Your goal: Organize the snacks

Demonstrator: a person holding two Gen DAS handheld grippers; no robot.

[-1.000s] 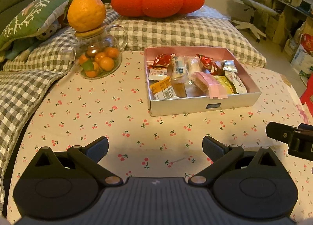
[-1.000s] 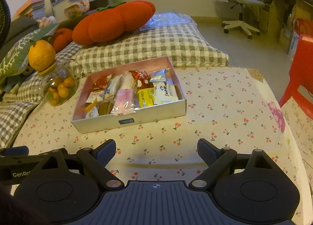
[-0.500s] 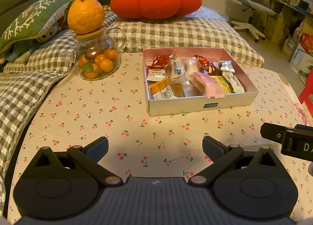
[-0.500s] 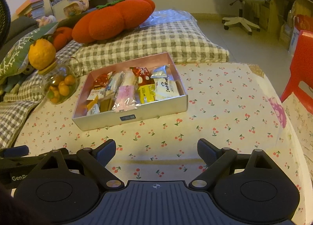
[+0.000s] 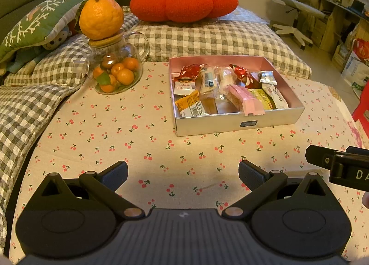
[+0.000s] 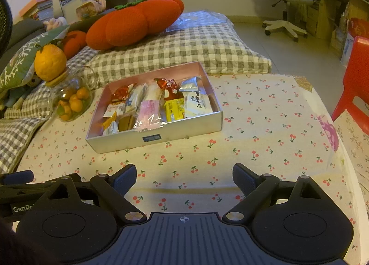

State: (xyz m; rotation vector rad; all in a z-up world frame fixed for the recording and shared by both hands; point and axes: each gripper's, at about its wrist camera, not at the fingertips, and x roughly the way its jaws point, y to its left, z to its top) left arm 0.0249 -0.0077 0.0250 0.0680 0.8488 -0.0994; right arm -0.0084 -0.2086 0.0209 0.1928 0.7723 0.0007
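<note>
1. The snacks (image 5: 228,90) all lie inside the shallow box (image 5: 237,124), pink within and silver on its outer wall, which sits on the cloth ahead of both grippers; the wrappers are packed close, a pink packet (image 6: 148,109) near the front wall, a yellow one (image 6: 174,109) and a white one (image 6: 198,104) to its right, red foil pieces (image 5: 239,73) toward the back.
2. No snack lies loose on the cloth in either view; I judge the sorting to be at or near its end, though it could equally be about to start from a full box; the pictures do not settle which.
3. The left gripper (image 5: 183,171) has its jaws spread wide with only cloth between them; the right gripper (image 6: 184,174) is likewise spread and empty; both hover low over the near part of the table, well short of the box.
4. If more is to be done, the next move calls for reaching forward over the front wall and pinching a single wrapper by its edge; the packets overlap, so a neighbour may lift too.
5. The surface is a table under a cream tablecloth (image 5: 115,140) printed with cherries; left of the box stands a glass jar (image 5: 115,73) of small oranges with a large citrus fruit (image 5: 101,20) on its lid.
6. Behind are grey checked bedding (image 6: 184,48), a red tomato-shaped cushion (image 5: 184,2), an office chair (image 6: 283,2) and a red stool (image 6: 355,80).
</note>
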